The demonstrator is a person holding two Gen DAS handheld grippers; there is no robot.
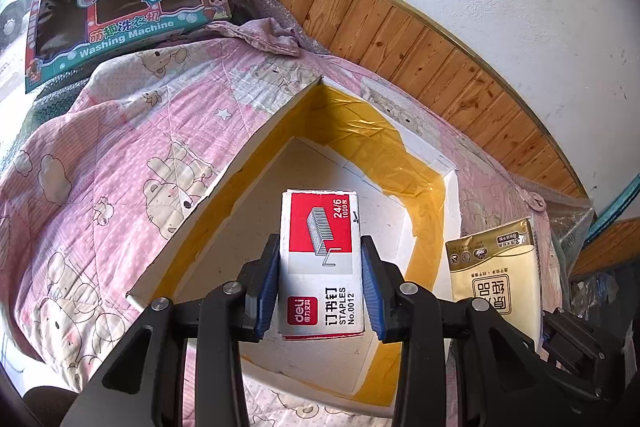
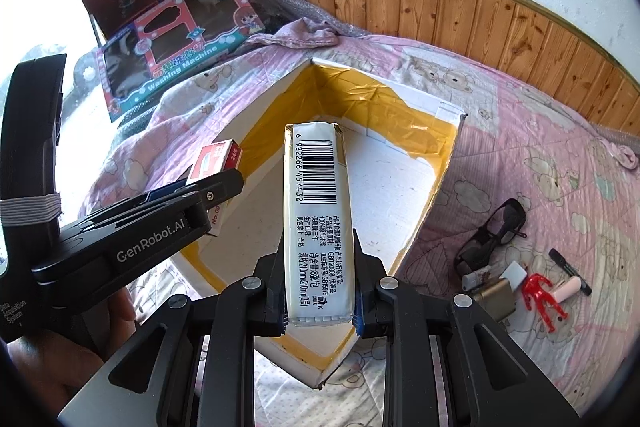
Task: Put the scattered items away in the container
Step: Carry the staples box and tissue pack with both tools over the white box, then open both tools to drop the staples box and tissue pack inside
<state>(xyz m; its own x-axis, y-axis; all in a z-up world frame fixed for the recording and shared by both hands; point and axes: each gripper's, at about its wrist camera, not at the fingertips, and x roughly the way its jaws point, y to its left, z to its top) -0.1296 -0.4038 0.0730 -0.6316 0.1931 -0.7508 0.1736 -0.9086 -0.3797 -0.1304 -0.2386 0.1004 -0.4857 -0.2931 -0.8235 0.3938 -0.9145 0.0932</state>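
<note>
The white box (image 1: 224, 183) with yellow tape along its inner walls stands open on the pink bear quilt (image 1: 100, 167), and its floor shows nothing lying in it. The left gripper (image 1: 322, 287) pinches a staples box (image 1: 320, 247) and holds it over the open box. The right gripper (image 2: 318, 291) pinches a tissue pack (image 2: 318, 219) on its narrow sides, also above the box, while sunglasses (image 2: 492, 235) and a red figure (image 2: 540, 295) lie on the quilt to the right.
</note>
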